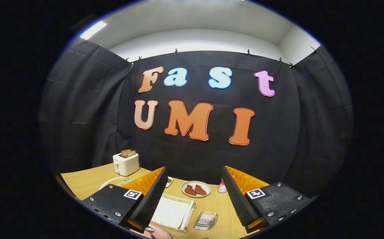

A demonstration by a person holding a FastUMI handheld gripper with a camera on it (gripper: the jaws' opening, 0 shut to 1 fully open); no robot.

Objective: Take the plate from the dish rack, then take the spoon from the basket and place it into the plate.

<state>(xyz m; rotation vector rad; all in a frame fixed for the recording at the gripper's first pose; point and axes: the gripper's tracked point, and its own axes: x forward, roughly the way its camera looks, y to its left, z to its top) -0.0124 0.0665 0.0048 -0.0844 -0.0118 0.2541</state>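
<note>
My gripper (194,171) is open and raised above the wooden table (85,182), with nothing between its fingers. Below the gap, close to the left finger (148,202), lies a pink plate (162,233), partly cut off. A shiny metal piece that looks like a spoon (150,229) rests on the plate's near side. Just beyond the pink plate sits a flat white rack (173,212).
A grey plate with two red pieces of meat (196,189) lies beyond the rack. A clear glass dish (205,220) sits to the rack's right, and a small bottle (222,187) stands by the right finger. A white toaster (125,163) with toast stands far left, with a white plate (112,182) nearer.
</note>
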